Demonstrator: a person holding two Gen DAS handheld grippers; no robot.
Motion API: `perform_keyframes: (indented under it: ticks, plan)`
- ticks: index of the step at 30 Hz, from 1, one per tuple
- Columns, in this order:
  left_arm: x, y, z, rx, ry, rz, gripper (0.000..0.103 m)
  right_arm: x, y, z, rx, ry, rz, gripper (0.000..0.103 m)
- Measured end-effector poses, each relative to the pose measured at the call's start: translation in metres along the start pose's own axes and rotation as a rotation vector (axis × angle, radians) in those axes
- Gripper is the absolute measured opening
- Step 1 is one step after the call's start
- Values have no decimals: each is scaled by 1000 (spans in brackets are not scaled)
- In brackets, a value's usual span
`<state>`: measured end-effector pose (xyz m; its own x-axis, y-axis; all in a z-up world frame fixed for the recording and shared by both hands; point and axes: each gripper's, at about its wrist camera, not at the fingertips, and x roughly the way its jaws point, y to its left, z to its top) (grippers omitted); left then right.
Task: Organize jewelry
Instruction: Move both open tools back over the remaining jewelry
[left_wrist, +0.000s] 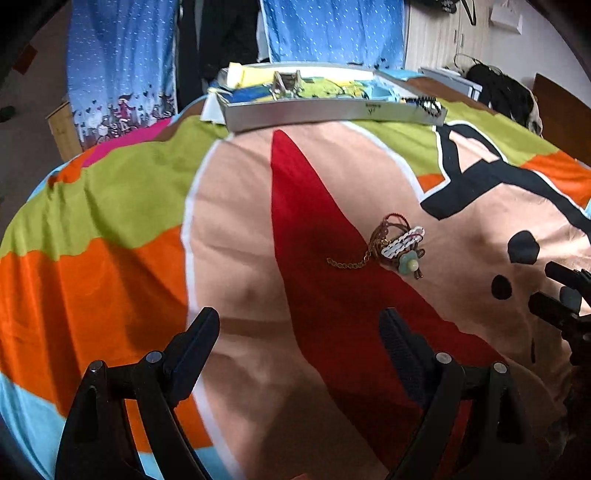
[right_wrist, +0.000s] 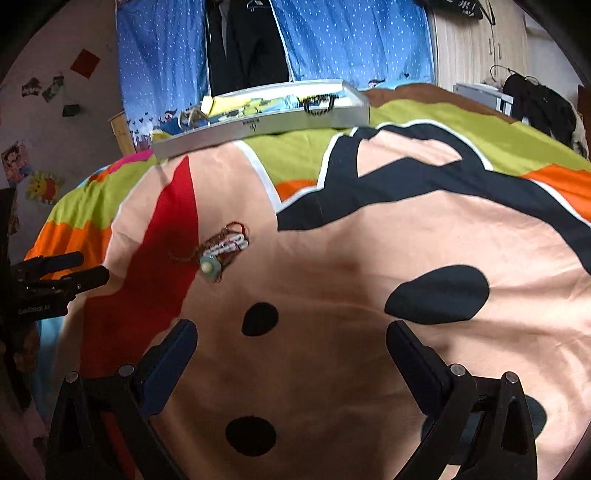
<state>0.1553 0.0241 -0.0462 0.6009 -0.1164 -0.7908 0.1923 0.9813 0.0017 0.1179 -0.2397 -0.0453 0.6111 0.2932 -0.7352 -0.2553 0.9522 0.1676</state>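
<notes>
in the left wrist view, you are holding the left gripper (left_wrist: 299, 325) low over the bed cover (left_wrist: 110, 280), its jaws standing wide apart with nothing between them. the jewelry pile (left_wrist: 397, 245) is lying ahead and a little to the right of those jaws, on the peach patch just beside the red wedge: a tangle of brown cords, a white clip, a pale green flower piece, and a thin gold chain (left_wrist: 349, 263) trailing off to the left. the grey tray (left_wrist: 332, 112) is sitting at the far end of the bed, already carrying a few pieces. the right gripper (left_wrist: 554, 291) is showing at the right edge.

in the right wrist view, you are keeping the right gripper (right_wrist: 291, 332) spread open and empty too, over the peach area with black spots. the jewelry pile (right_wrist: 221, 251) is lying up and to the left of it, well apart from the fingertips. the grey tray (right_wrist: 258, 127) is resting beyond, a dark bead bracelet (right_wrist: 319, 105) hanging on its wall. the left gripper (right_wrist: 74, 267) is poking in from the left.

you are looking to be at the reach-for-a-piece step. the next move is calling for closing in on one item, probably the loose chain, pinching it clear of the tangle, and carrying it to the tray.
</notes>
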Motion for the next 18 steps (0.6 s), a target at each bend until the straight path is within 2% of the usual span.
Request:
perform_keyframes:
  ticks: [8,13,18]
  plan:
    - [29,-4,0,59,58,-18,84,18,0,1,-27,23,5,103]
    - [37,1,6,57,40,-45,84,26,7,7,-83,8,19,103]
    - [52,-7,10,121,39,-68,84,39,11,11,-124,19,24,103]
